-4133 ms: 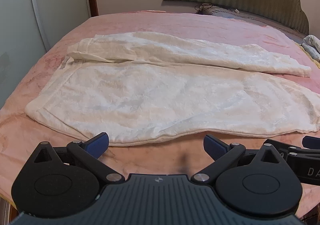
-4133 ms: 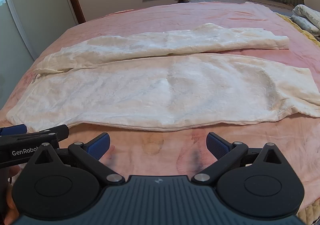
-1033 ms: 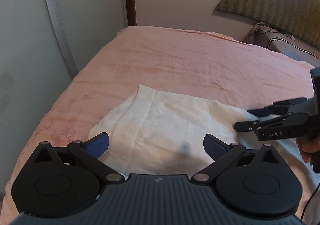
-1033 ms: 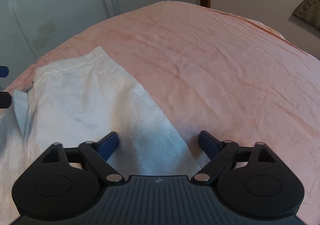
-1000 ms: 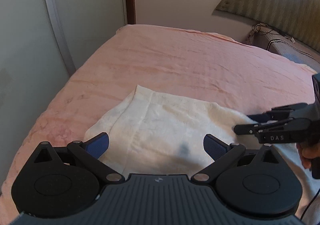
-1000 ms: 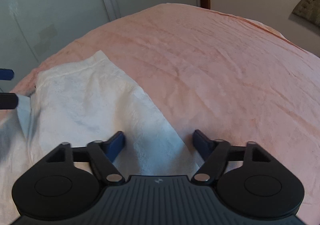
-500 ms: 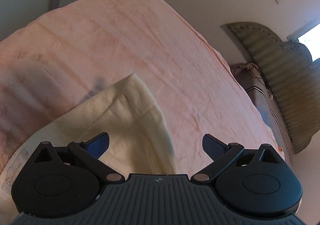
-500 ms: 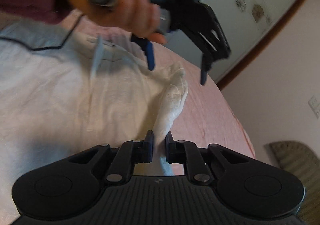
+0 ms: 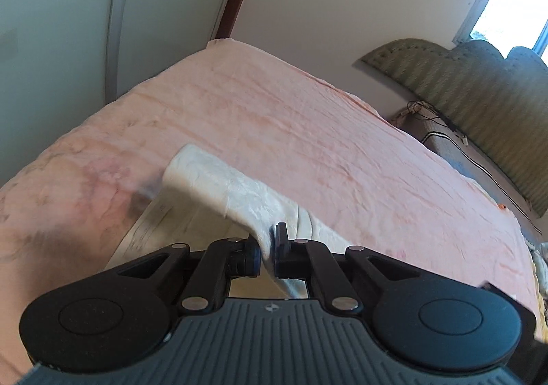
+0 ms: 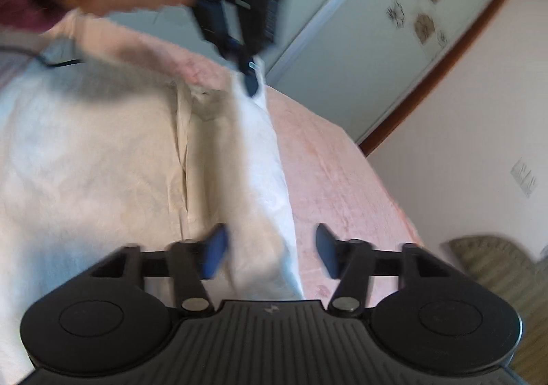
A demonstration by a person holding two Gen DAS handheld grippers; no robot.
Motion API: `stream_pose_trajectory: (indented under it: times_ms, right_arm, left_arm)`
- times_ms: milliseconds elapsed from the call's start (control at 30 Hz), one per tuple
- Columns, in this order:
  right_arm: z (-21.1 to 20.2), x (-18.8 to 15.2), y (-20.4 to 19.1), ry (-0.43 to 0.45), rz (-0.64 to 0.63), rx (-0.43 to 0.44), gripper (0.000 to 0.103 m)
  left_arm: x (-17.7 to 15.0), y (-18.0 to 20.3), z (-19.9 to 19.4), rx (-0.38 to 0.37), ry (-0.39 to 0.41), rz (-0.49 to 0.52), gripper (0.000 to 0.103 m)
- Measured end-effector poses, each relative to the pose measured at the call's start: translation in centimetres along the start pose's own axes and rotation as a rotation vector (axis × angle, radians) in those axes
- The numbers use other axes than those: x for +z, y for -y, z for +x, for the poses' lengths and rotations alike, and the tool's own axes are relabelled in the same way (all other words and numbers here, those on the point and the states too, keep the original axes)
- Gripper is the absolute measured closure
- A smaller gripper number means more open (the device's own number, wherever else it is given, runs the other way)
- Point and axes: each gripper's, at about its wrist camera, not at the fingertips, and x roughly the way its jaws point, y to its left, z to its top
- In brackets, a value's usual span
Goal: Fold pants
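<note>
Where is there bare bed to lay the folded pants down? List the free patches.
Free: the pink bedspread beyond the pants, out to the wardrobe-side edge and across toward the headboard. Also the strip right of the lifted hem in the right wrist view. Crowded: the near side, where the left gripper pinches the cloth and the right gripper straddles it.

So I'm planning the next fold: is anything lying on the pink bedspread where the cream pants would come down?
Nothing visible: the pink bedspread beyond the cream pants is bare, and the left tool is already shut on their fabric.
</note>
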Motion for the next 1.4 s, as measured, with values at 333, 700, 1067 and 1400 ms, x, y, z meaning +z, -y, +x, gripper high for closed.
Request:
stream_pose_trajectory:
  times_ms: [333,700,1067,1400]
  right_arm:
    - [-7.0,1.5,-6.3,-0.019,0.05,0.1,0.086]
    - [-8.5,0.3,-12.2,-0.036,0.245,0.239,0.086]
    - [-14.8,-5.0,-6.7,-0.001,0.721,0.177,0.07]
    - [-24.7,-17.2,-2.1,-0.195,1.054,-0.2,0.048]
  left_arm:
    - [-6.9,-3.1,-6.9,-0.001,-0.039,0.012,0.099]
    - [-11.8,-6.5,-6.6,0.093,-0.095,0.025,0.097]
    - [-11.2,-4.0,-10.2,0.287,0.004,0.149,0.068]
    - [-13.4,9.4,-8.9,-0.045,0.007,0.498,0.049]
